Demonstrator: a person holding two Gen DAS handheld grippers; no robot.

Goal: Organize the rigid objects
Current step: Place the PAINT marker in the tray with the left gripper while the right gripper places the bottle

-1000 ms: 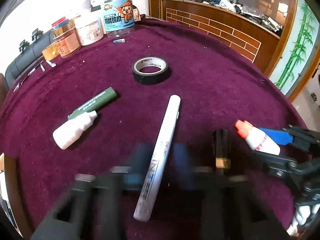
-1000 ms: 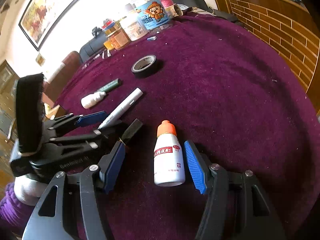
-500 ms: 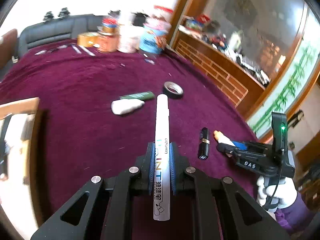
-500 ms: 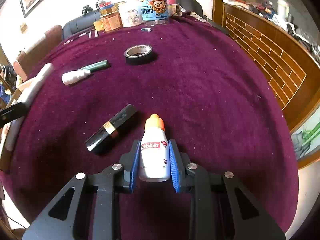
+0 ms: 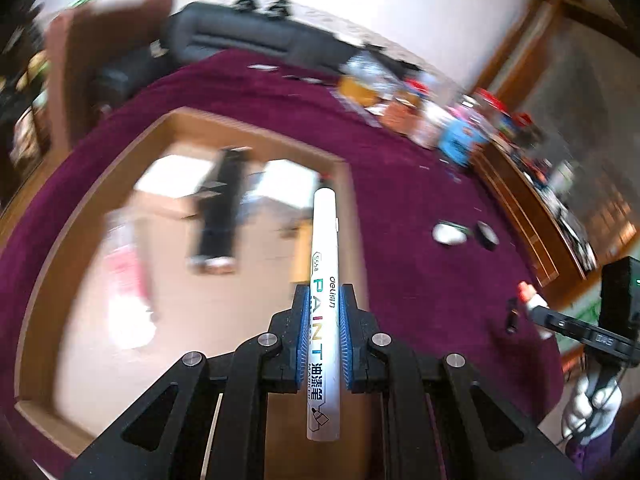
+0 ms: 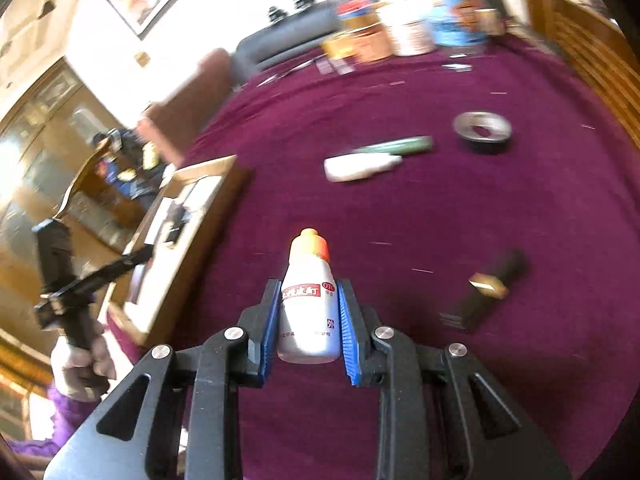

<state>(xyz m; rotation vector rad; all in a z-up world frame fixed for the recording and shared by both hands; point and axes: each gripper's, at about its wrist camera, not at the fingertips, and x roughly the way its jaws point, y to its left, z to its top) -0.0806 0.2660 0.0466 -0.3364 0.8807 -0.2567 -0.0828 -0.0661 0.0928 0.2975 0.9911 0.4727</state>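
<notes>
My left gripper [image 5: 323, 300] is shut on a white paint marker [image 5: 325, 240], which points forward over a shallow wooden tray [image 5: 256, 136]. The tray holds a blurred black item [image 5: 220, 208] and pale items. My right gripper [image 6: 308, 292] is shut on a small white bottle with an orange cap [image 6: 308, 296], lifted above the purple tablecloth [image 6: 460, 208]. On the cloth lie a black lipstick tube [image 6: 490, 288], a white bottle [image 6: 360, 166], a green pen [image 6: 404, 146] and a black tape roll [image 6: 482, 128]. The wooden tray [image 6: 212, 216] lies left of the right gripper.
Jars and tubs [image 6: 420, 24] crowd the table's far edge, beside a dark sofa [image 5: 256, 40]. A wooden brick-patterned counter [image 5: 532, 216] runs along the right. The left gripper's handle [image 6: 60, 280] and a gloved hand [image 6: 80, 364] show at the left of the right wrist view.
My left gripper took up the paint marker and swung left over the wooden tray. My right gripper shut on the orange-capped bottle and lifted it off the cloth, moving leftward.
</notes>
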